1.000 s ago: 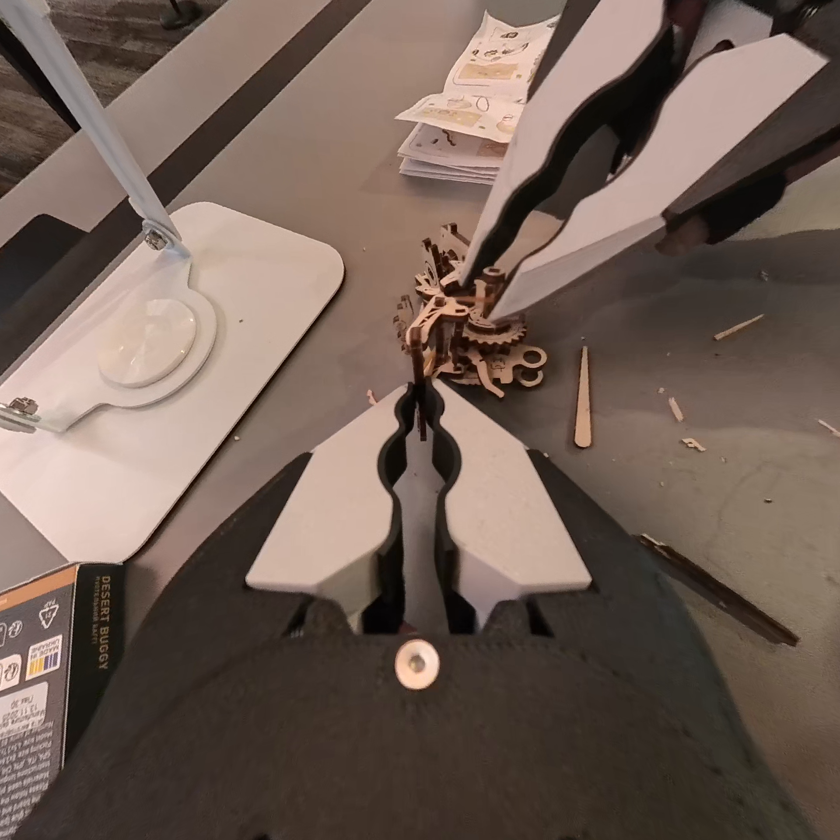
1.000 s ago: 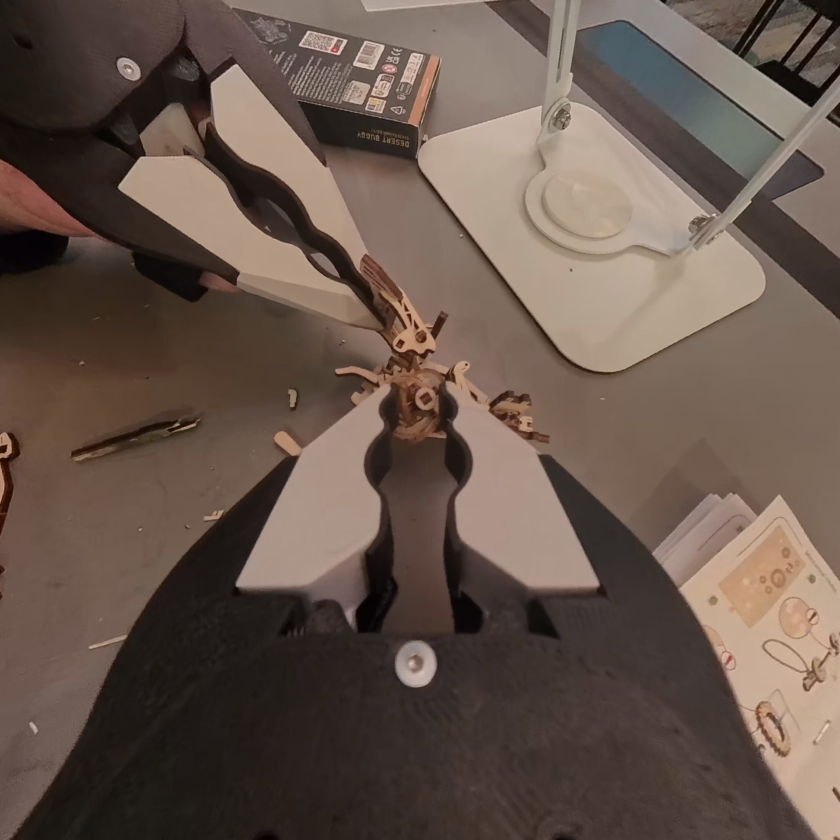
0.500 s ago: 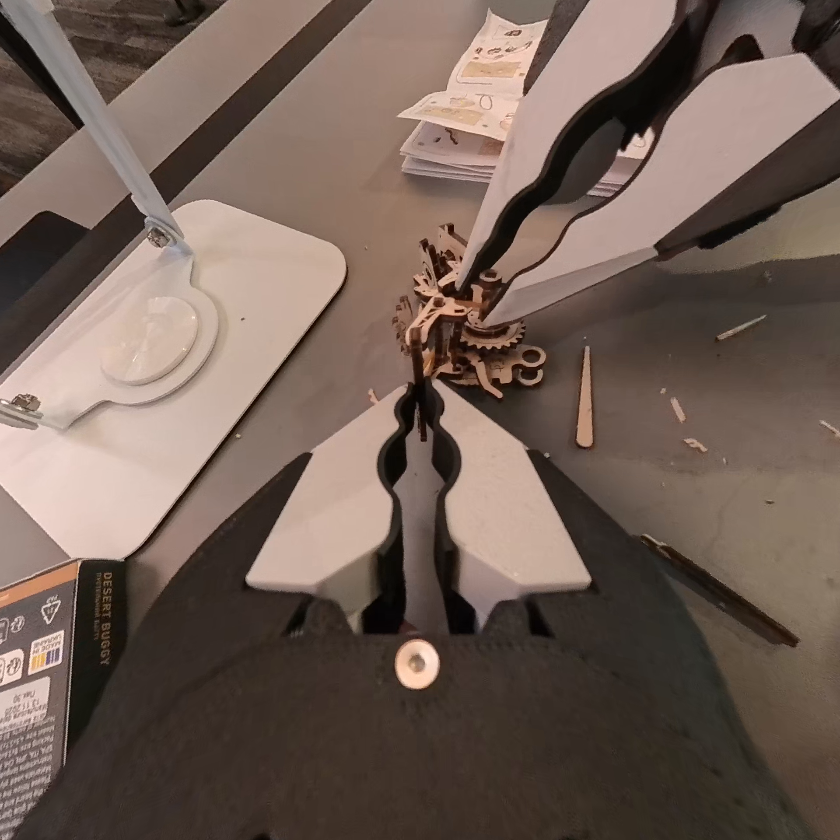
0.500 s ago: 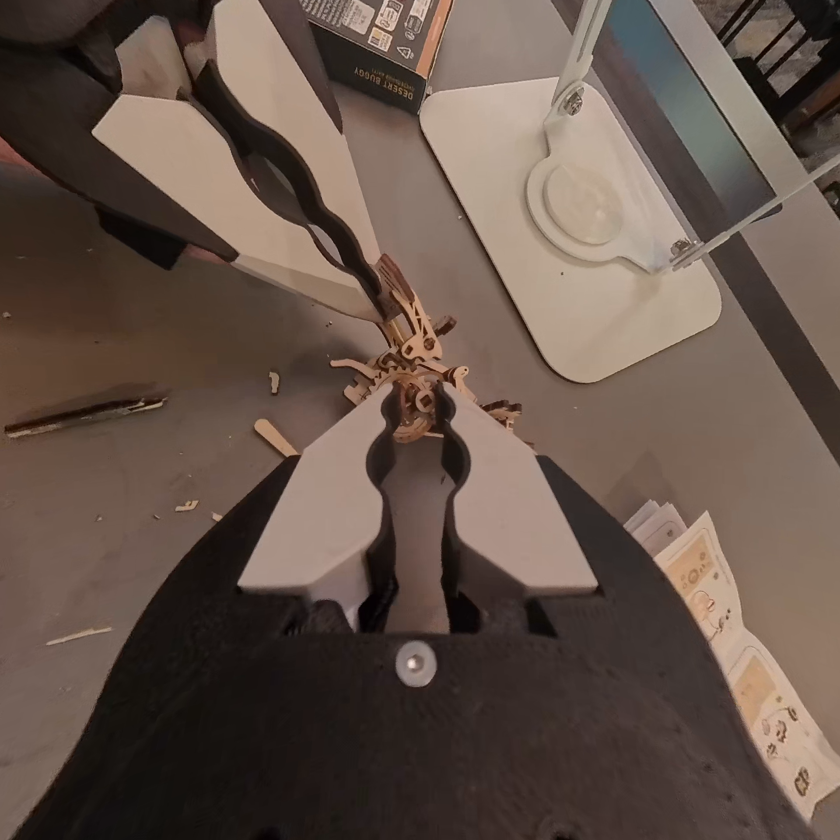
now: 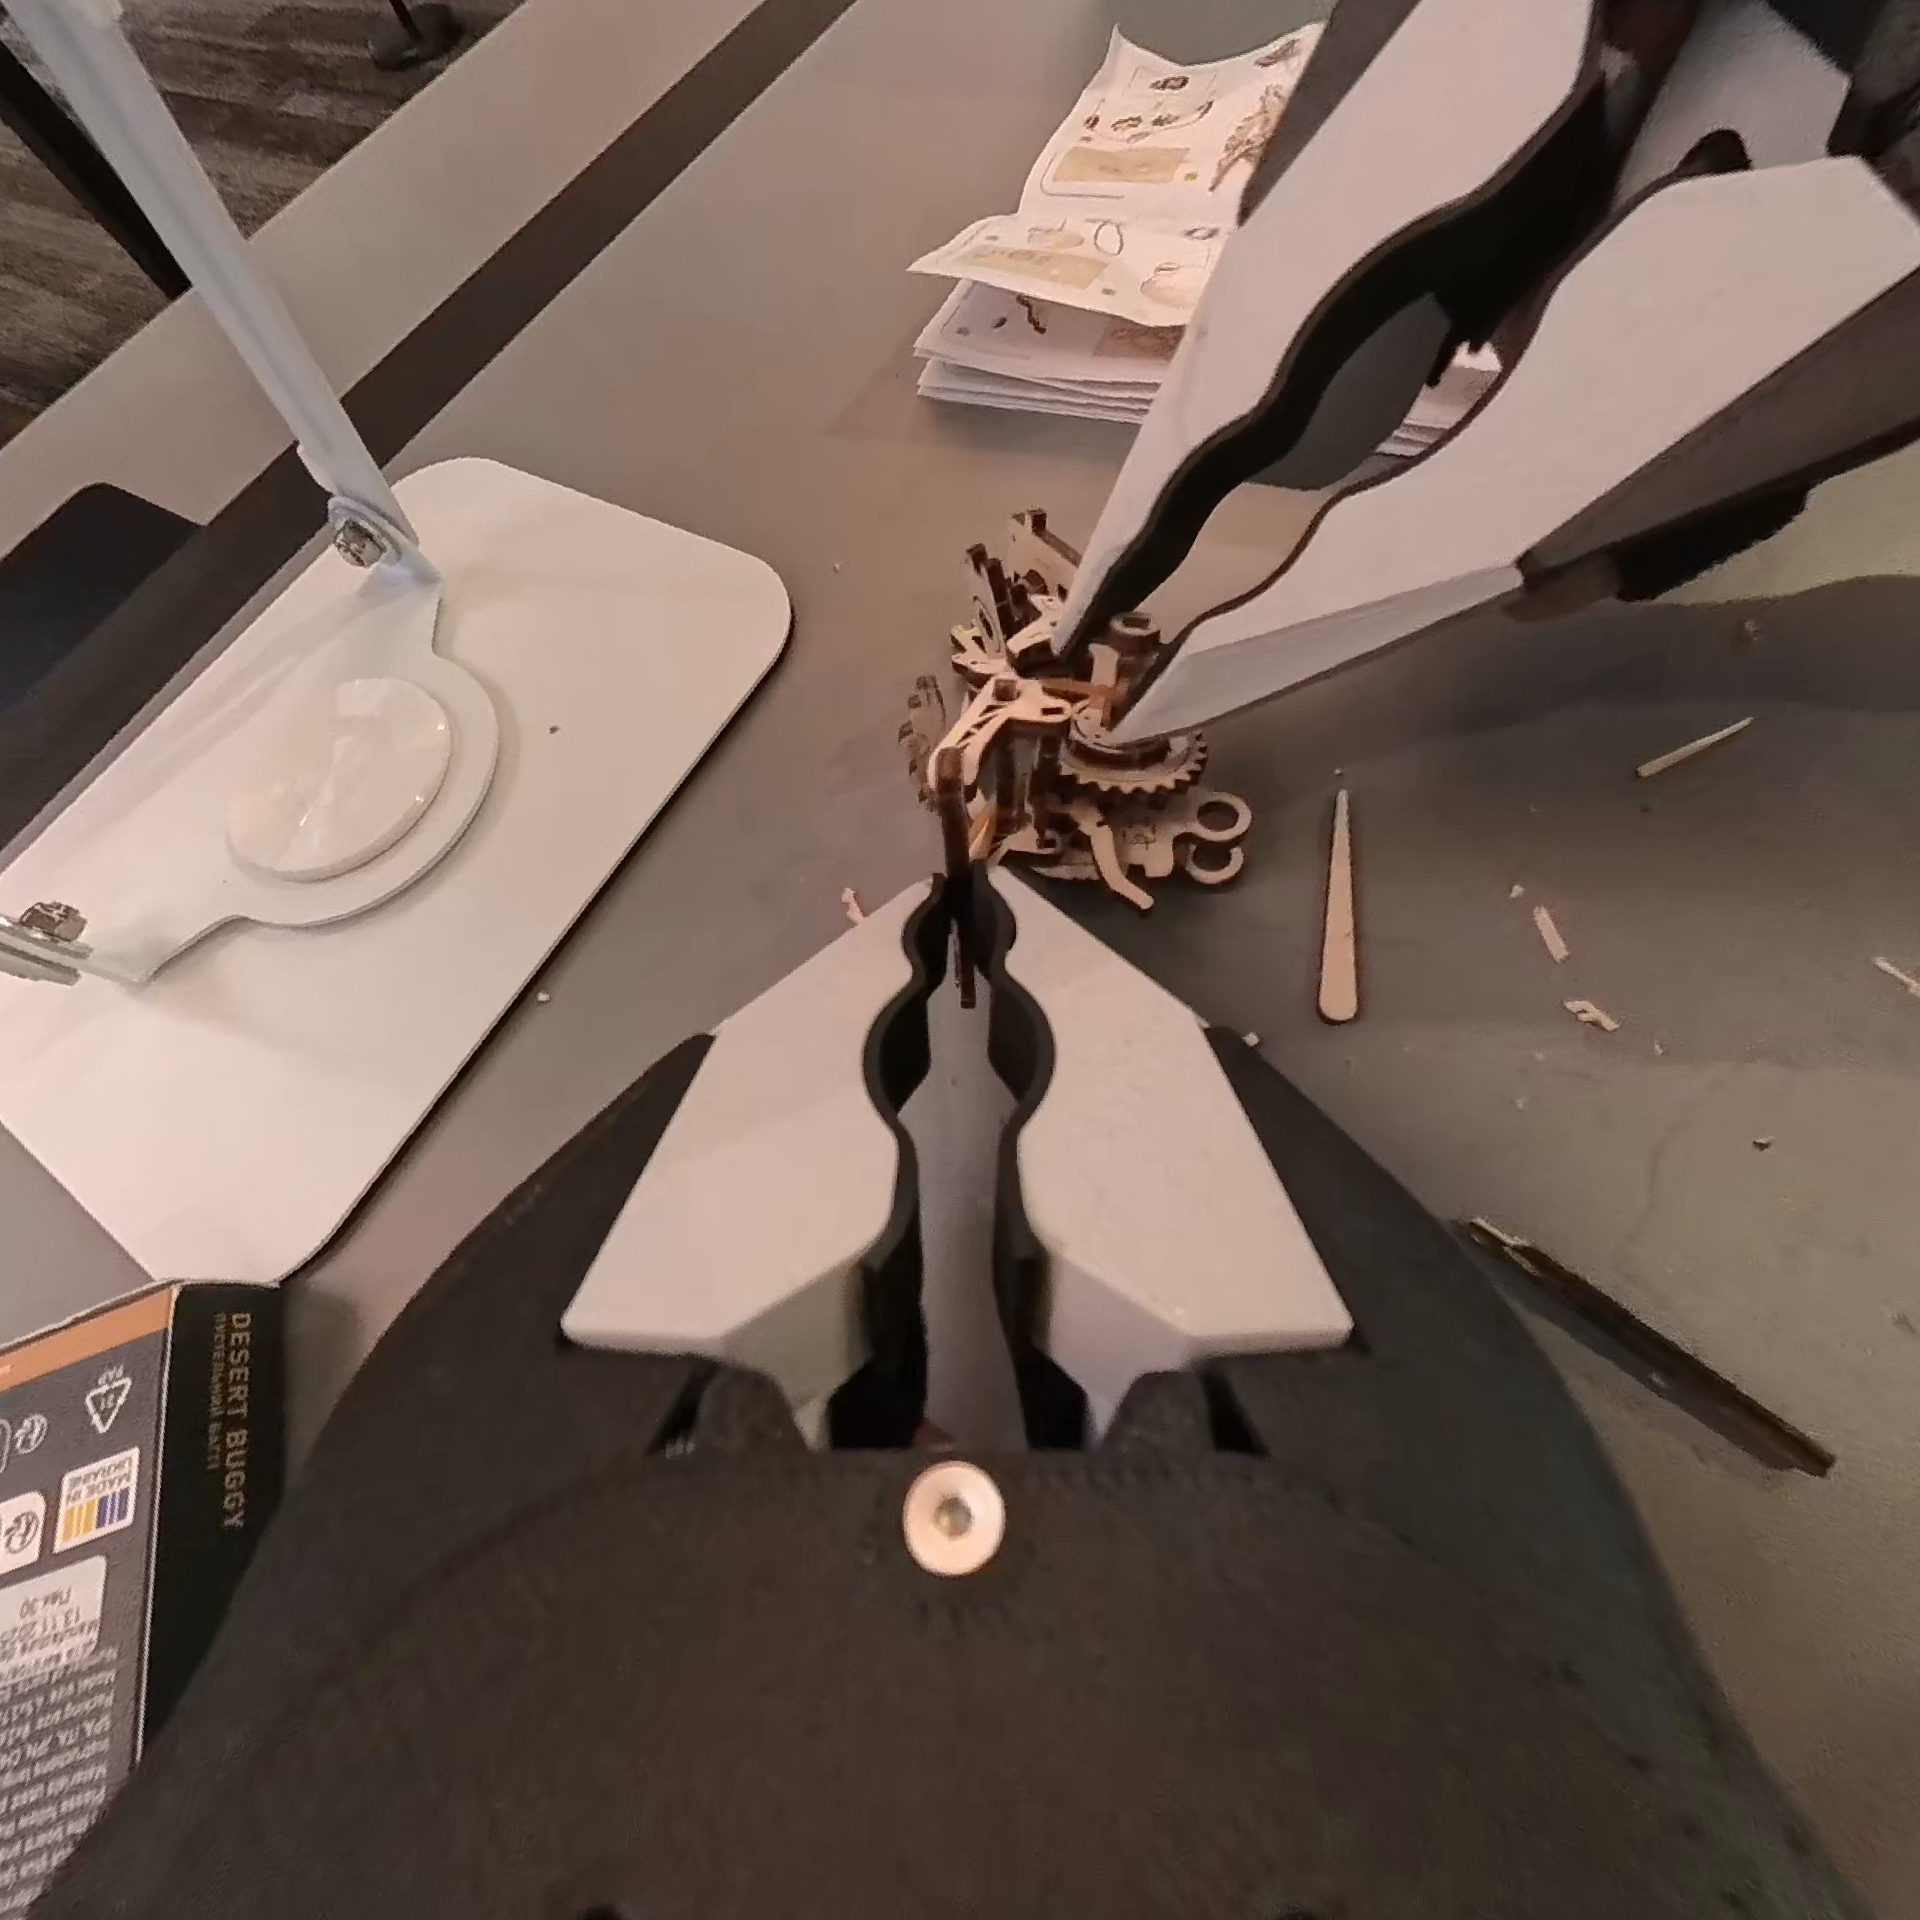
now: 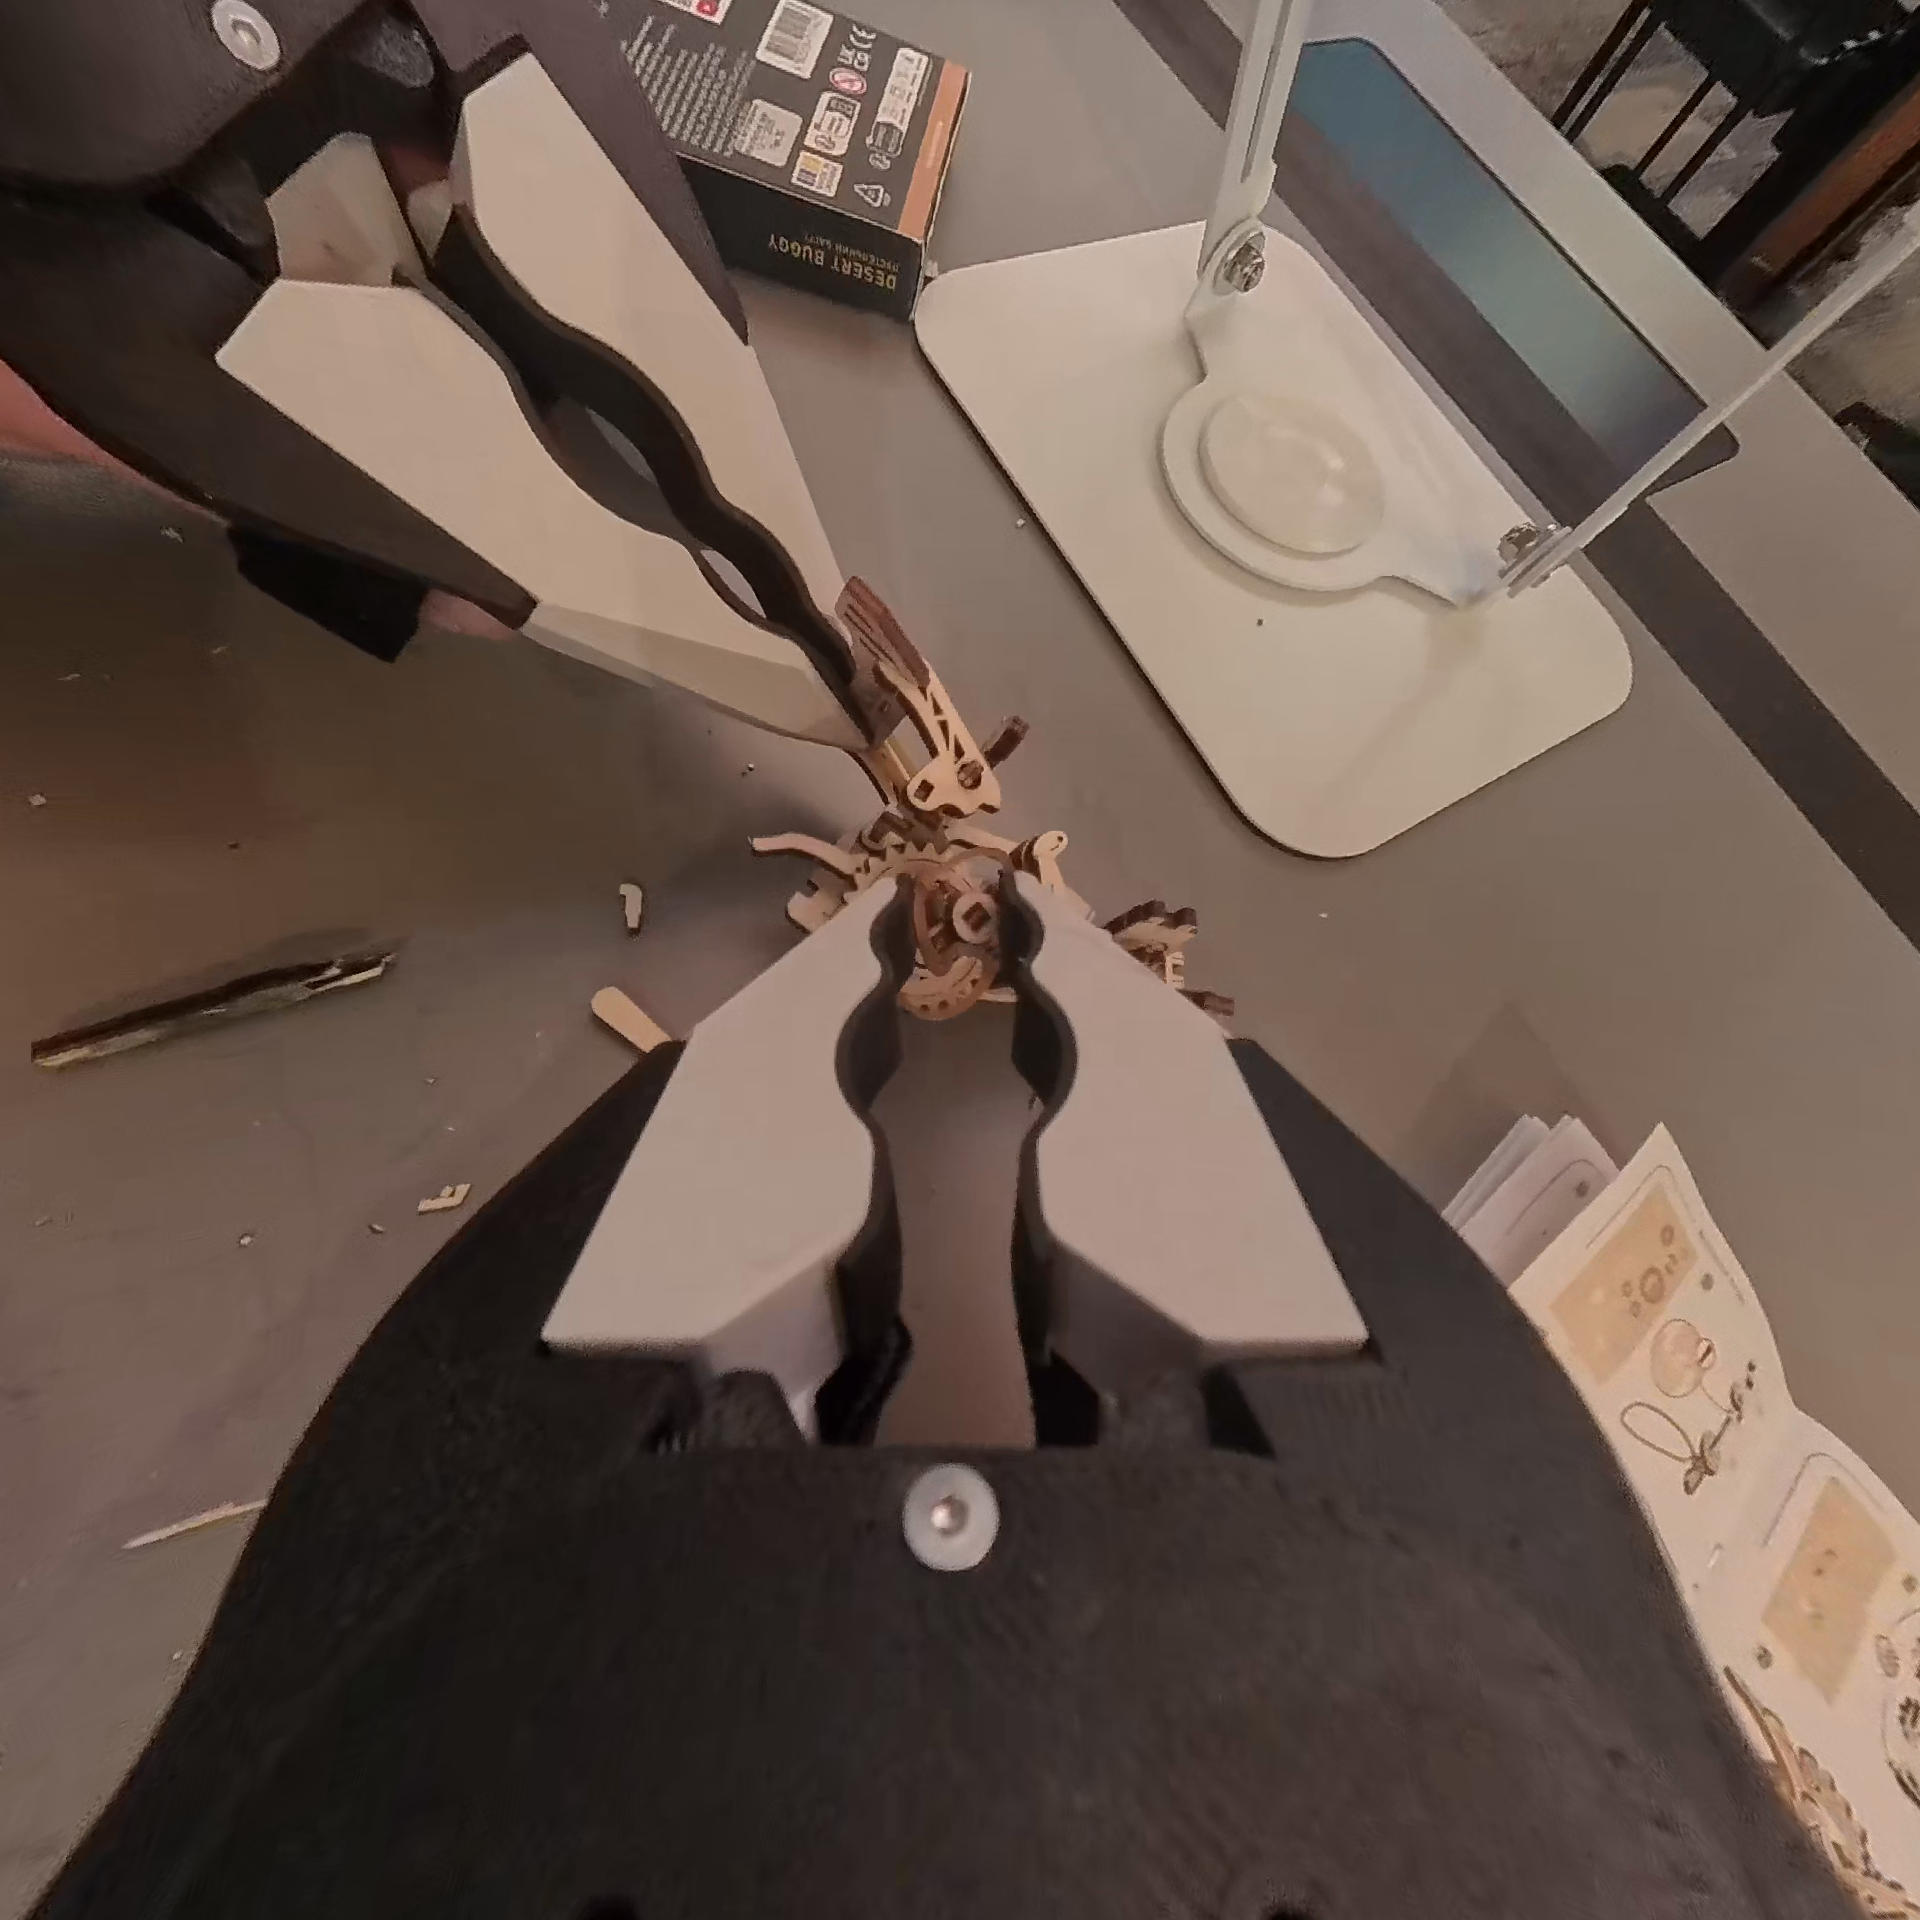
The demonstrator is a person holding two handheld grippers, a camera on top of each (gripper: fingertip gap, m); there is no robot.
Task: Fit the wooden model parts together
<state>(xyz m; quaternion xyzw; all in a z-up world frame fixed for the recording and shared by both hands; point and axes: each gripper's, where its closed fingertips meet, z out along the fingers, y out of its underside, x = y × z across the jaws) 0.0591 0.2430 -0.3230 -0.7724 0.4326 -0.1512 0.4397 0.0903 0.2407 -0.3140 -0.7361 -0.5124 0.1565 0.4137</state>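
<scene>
Wooden model [image 5: 1081,769] sits on the grey table [image 5: 1558,1091] at the tips of both grippers; the left gripper [image 5: 961,914] pinches a thin flat wooden part [image 6: 914,707] jutting from it, jaws nearly together, while the right gripper [image 6: 951,914] clamps the model's geared hub [image 6: 956,935]

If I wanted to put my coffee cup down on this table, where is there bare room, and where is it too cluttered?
Bare grey table lies between the white lamp base and the instruction sheets. Right of the tapered wooden stick there is room too, though littered with splinters. The middle is crowded: both hand-held grippers meet at the wooden model.
</scene>
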